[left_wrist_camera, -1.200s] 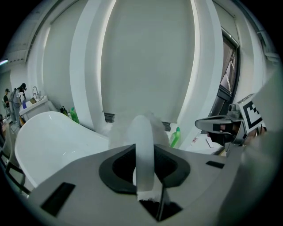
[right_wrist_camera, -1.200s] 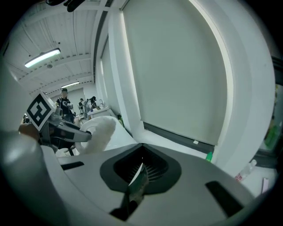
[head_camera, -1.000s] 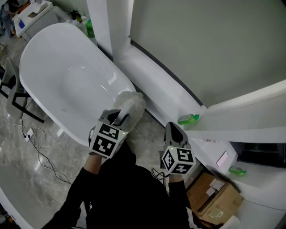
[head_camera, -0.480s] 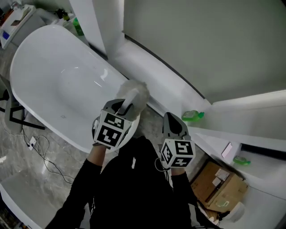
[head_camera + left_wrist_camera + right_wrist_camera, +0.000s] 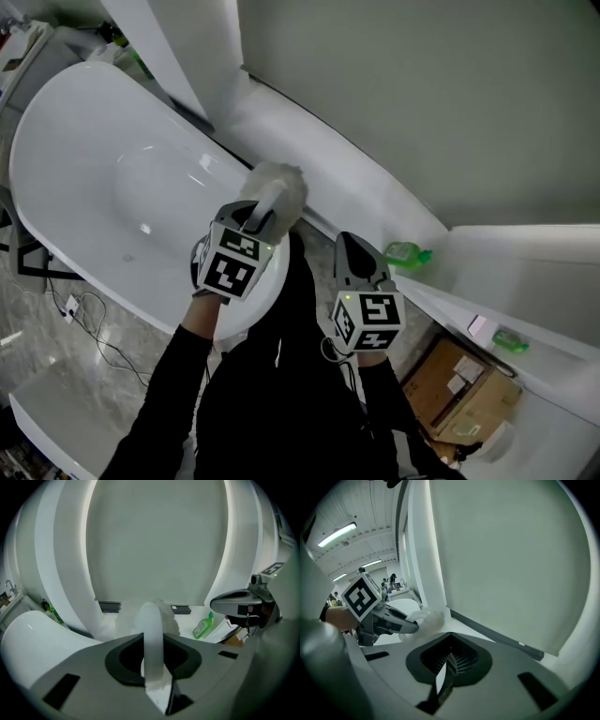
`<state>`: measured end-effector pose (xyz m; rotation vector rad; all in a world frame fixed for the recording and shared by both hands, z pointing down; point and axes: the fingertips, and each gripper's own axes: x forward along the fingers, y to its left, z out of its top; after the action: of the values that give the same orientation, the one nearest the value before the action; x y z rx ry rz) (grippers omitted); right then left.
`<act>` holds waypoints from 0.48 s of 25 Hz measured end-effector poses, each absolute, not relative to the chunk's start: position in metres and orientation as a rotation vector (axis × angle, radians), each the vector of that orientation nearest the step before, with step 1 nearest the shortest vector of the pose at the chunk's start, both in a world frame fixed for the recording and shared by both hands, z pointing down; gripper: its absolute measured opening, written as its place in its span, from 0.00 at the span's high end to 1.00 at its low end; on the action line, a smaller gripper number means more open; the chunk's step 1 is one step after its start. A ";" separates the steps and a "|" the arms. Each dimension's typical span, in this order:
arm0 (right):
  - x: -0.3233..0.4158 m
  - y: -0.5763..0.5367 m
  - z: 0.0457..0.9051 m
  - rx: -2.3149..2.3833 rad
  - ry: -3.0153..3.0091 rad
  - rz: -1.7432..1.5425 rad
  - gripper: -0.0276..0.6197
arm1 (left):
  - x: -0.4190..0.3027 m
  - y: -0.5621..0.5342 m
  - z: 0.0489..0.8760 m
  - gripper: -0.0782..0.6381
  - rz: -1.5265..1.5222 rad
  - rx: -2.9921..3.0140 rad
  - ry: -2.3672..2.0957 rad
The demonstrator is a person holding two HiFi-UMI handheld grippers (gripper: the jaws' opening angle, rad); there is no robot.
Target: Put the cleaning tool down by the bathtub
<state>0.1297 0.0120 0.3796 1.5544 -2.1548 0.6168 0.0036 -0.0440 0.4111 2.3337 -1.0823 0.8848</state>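
Note:
A white bathtub [image 5: 84,159] fills the left of the head view. My left gripper [image 5: 257,221] hovers over the tub's near end, shut on the white handle [image 5: 152,637] of a fluffy white cleaning tool [image 5: 277,186]. The tool's head hangs above the gap between the tub and a white ledge [image 5: 347,183]. The left gripper view shows the handle clamped between the jaws [image 5: 153,660], with the fluffy head [image 5: 125,620] beyond. My right gripper [image 5: 351,246] is to the right, jaws together with nothing between them [image 5: 447,662]. It also sees the left gripper [image 5: 389,620] with the tool [image 5: 425,619].
One green bottle [image 5: 405,253] lies on the ledge close to the right gripper, and a second green bottle [image 5: 507,340] sits further right. A cardboard box [image 5: 461,401] stands on the floor at lower right. Cables [image 5: 89,323] trail over the marble floor left of the tub.
The view has swung, so the tub now sits lower and further left. Both grippers have crept up and forward; the left one still holds the tool.

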 end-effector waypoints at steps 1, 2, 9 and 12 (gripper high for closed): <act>0.133 0.004 0.384 1.550 -2.154 0.625 0.96 | 0.008 -0.052 0.416 0.76 0.892 2.330 -1.079; 0.135 -0.005 0.388 1.546 -2.152 0.634 0.96 | 0.012 -0.060 0.420 0.76 0.901 2.326 -1.077; 0.142 -0.053 0.418 1.500 -2.129 0.724 0.96 | 0.030 -0.112 0.450 0.76 0.977 2.303 -1.046; 0.147 -0.065 0.433 1.474 -2.114 0.772 0.96 | 0.038 -0.132 0.466 0.76 1.008 2.293 -1.031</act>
<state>0.1471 -0.0651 0.4326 1.4736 -2.1143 0.7722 0.0379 -0.1317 0.4661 2.2925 -1.0308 1.0080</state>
